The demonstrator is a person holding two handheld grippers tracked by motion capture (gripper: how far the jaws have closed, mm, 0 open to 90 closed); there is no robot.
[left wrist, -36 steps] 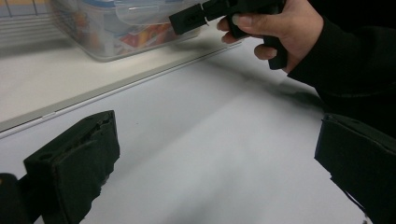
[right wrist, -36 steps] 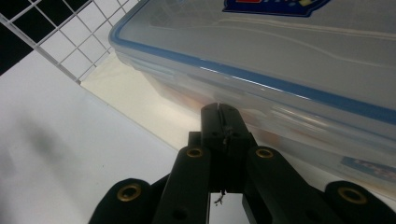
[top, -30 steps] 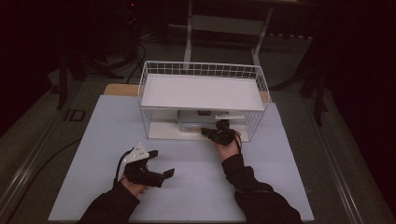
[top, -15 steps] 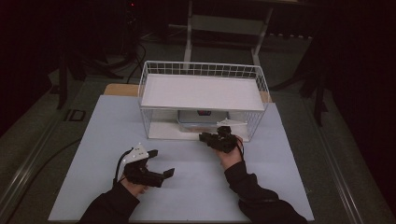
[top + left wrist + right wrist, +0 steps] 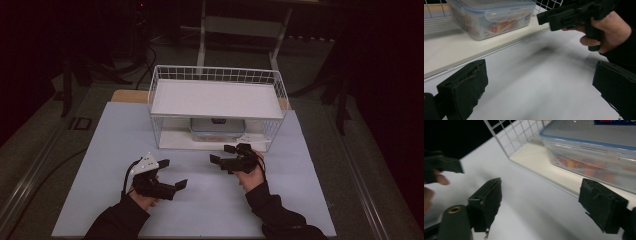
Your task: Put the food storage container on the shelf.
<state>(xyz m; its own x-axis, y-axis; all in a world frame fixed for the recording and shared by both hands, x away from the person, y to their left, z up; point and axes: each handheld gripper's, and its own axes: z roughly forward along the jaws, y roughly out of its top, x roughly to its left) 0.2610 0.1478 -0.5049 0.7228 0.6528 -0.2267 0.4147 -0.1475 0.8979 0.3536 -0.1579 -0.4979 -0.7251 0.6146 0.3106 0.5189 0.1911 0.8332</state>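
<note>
On the lower shelf of the white wire rack [image 5: 216, 107] sits a clear lidded food container [image 5: 217, 127] with colourful contents, set back from the open front edge. Both tools are empty with jaws spread: the right gripper [image 5: 226, 154] hovers just before the rack's front, the left gripper [image 5: 172, 174] farther out on the table [image 5: 100, 150]. The container looks rigid, smooth-walled and moderately weighted, so slippery; gripping beneath the lid rim at its short ends seems soundest.

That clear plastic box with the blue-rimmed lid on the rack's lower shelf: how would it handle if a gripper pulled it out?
The plastic box looks rigid, so it should probably slide out flat without flexing. Its walls look smooth and glossy, so pads might slip. Coloured contents show through the side; they likely add some weight and could shift if it tilts.
</note>
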